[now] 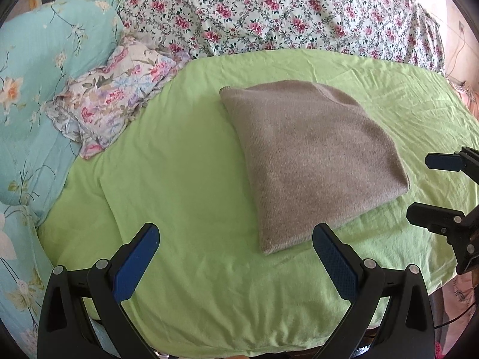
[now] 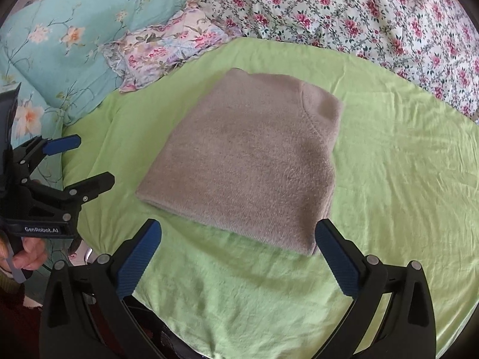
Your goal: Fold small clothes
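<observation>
A grey-brown knitted garment lies folded into a flat rectangle on the green sheet; it also shows in the right wrist view. My left gripper is open and empty, held above the sheet just short of the garment's near corner. It also shows at the left of the right wrist view. My right gripper is open and empty, above the garment's near edge. It also shows at the right edge of the left wrist view.
A pink-flowered quilt lies bunched at the back of the bed. A turquoise floral quilt and a small pastel floral pillow lie to the left. The green sheet is bare around the garment.
</observation>
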Tool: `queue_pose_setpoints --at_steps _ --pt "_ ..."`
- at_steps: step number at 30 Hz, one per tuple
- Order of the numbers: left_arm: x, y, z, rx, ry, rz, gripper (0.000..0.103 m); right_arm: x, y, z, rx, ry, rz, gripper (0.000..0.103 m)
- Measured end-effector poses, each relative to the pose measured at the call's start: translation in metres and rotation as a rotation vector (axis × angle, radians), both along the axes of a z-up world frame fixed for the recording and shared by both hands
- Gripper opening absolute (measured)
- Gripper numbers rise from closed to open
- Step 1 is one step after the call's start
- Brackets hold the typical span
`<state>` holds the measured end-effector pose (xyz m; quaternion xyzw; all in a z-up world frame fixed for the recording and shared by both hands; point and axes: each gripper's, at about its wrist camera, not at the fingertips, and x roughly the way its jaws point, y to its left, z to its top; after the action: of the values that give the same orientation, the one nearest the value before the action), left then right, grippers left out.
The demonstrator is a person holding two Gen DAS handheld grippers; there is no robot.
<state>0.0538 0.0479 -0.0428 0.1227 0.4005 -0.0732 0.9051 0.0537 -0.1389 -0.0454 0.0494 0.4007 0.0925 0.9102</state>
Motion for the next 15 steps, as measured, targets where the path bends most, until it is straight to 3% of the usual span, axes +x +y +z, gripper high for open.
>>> queue_pose_setpoints --at_steps 15 --pt "0.019 -0.005 -0.008 0.006 0.022 0.015 0.102 0.017 -0.008 -0.010 0.019 0.044 -0.023 0.102"
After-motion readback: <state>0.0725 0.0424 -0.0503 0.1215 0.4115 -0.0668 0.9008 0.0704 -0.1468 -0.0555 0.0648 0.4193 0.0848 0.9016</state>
